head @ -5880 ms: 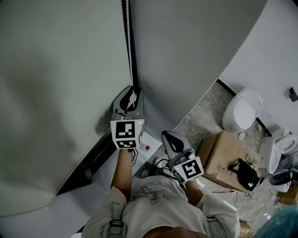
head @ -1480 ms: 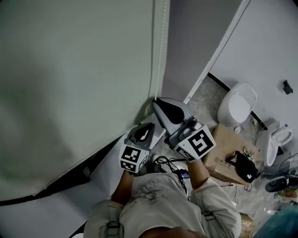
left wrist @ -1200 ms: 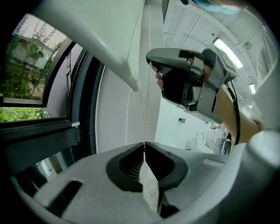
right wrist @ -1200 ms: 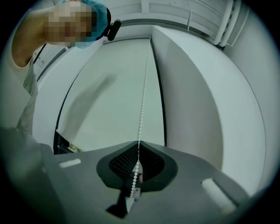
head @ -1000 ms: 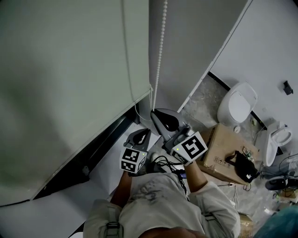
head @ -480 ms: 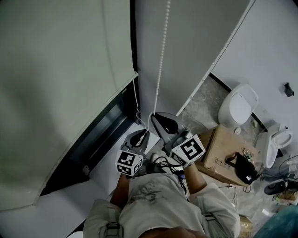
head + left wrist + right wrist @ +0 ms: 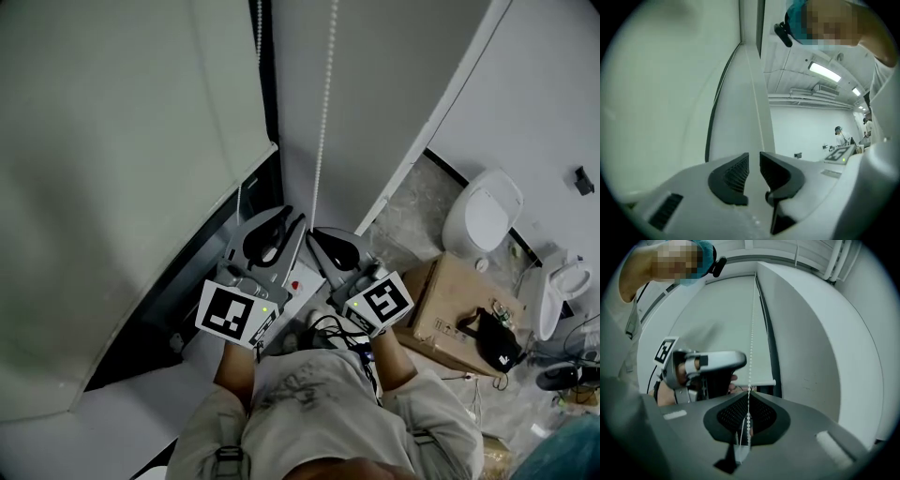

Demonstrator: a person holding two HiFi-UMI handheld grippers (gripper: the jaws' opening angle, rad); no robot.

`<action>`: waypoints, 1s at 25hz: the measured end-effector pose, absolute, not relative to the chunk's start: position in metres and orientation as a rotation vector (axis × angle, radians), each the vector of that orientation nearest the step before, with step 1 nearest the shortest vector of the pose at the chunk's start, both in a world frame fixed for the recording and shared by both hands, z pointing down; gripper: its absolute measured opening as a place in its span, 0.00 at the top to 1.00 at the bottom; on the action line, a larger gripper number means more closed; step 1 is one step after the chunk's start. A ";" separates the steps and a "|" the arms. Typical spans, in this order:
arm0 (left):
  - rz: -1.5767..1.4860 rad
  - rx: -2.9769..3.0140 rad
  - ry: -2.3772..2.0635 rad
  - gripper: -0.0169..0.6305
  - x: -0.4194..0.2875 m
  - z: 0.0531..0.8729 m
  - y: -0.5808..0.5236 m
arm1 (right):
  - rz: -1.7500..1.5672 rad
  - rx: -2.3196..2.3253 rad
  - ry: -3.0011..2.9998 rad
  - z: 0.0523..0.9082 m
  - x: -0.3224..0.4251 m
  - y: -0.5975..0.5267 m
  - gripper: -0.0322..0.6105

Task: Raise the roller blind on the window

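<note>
Covering the window: pale roller blind (image 7: 112,187), its bottom edge slanting above a dark strip of frame (image 7: 178,291).
Left tongs (image 7: 284,223): held up by the blind's lower corner, jaws slightly apart, nothing between them.
Right tongs (image 7: 317,236): just beside the left, jaws together, clamped on the bead chain (image 7: 323,112).
Chain: hangs straight, right of the blind.
Markings: black-and-white square patterns on the cubes (image 7: 230,314).
</note>
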State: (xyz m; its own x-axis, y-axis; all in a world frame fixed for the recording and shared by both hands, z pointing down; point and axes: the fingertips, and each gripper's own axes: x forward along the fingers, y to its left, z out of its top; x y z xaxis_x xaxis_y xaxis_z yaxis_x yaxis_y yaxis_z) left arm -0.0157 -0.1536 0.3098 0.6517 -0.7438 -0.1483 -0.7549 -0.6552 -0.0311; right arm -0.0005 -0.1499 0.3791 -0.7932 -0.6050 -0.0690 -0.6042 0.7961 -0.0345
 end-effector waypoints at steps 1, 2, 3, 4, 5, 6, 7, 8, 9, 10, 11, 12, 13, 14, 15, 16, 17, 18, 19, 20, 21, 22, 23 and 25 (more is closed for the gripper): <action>0.207 -2.757 1.243 0.85 -0.013 0.296 -0.155 | -0.017 -0.980 2.905 0.379 -0.001 -0.150 0.93; 0.221 -2.743 1.227 0.84 -0.010 0.285 -0.157 | -0.018 -0.980 2.906 0.379 -0.001 -0.151 0.93; 0.228 -2.732 1.212 0.83 -0.007 0.277 -0.159 | -0.018 -0.981 2.907 0.380 -0.002 -0.151 0.93; 0.231 -2.725 1.197 0.83 -0.004 0.271 -0.160 | -0.017 -0.981 2.908 0.382 -0.002 -0.150 0.93; 0.231 -2.723 1.184 0.82 -0.001 0.266 -0.160 | -0.017 -0.982 2.910 0.383 -0.003 -0.149 0.93; 0.231 -2.723 1.173 0.82 0.002 0.263 -0.160 | -0.017 -0.983 2.914 0.384 -0.003 -0.148 0.93; 0.233 -2.723 1.165 0.82 0.004 0.259 -0.160 | -0.017 -0.985 2.917 0.384 -0.004 -0.146 0.93; 0.235 -2.720 1.163 0.82 0.005 0.257 -0.159 | -0.016 -0.985 2.918 0.384 -0.004 -0.145 0.93; 0.235 -2.713 1.167 0.84 0.005 0.255 -0.159 | -0.013 -0.985 2.917 0.385 -0.005 -0.144 0.93; 0.236 -2.703 1.176 0.89 0.005 0.254 -0.159 | -0.011 -0.986 2.916 0.385 -0.005 -0.144 0.93; 0.242 -2.694 1.182 0.93 0.006 0.252 -0.159 | -0.010 -0.986 2.912 0.385 -0.005 -0.144 0.93; 0.247 -2.692 1.180 0.93 0.006 0.252 -0.159 | -0.008 -0.987 2.907 0.384 -0.005 -0.144 0.93; 0.246 -2.699 1.172 0.95 0.007 0.253 -0.159 | 0.001 -0.985 2.899 0.383 -0.005 -0.144 0.93; 0.244 -2.711 1.164 0.95 0.007 0.255 -0.159 | 0.016 -0.981 2.888 0.381 -0.005 -0.145 0.93; 0.246 -2.722 1.162 0.95 0.005 0.257 -0.159 | 0.031 -0.976 2.879 0.379 -0.006 -0.145 0.93; 0.251 -2.729 1.163 0.96 0.004 0.258 -0.159 | 0.042 -0.973 2.875 0.378 -0.007 -0.146 0.93; 0.254 -2.734 1.166 0.96 0.002 0.259 -0.159 | 0.049 -0.971 2.878 0.379 -0.008 -0.145 0.93; 0.253 -2.740 1.167 0.96 0.001 0.260 -0.159 | 0.053 -0.972 2.885 0.381 -0.009 -0.145 0.93; 0.247 -2.747 1.168 0.96 0.000 0.263 -0.159 | 0.054 -0.973 2.894 0.383 -0.010 -0.145 0.93; 0.237 -2.755 1.170 0.96 0.000 0.266 -0.159 | 0.049 -0.974 2.904 0.387 -0.011 -0.145 0.93; 0.227 -2.763 1.175 0.96 -0.001 0.270 -0.159 | 0.040 -0.975 2.914 0.391 -0.012 -0.144 0.93; 0.217 -2.772 1.181 0.96 -0.001 0.275 -0.160 | 0.027 -0.976 2.924 0.396 -0.012 -0.144 0.93; 0.209 -2.781 1.187 0.96 -0.002 0.280 -0.160 | 0.012 -0.977 2.933 0.402 -0.013 -0.143 0.93; 0.193 -2.801 1.199 0.96 -0.003 0.293 -0.160 | -0.020 -0.977 2.949 0.414 -0.014 -0.142 0.93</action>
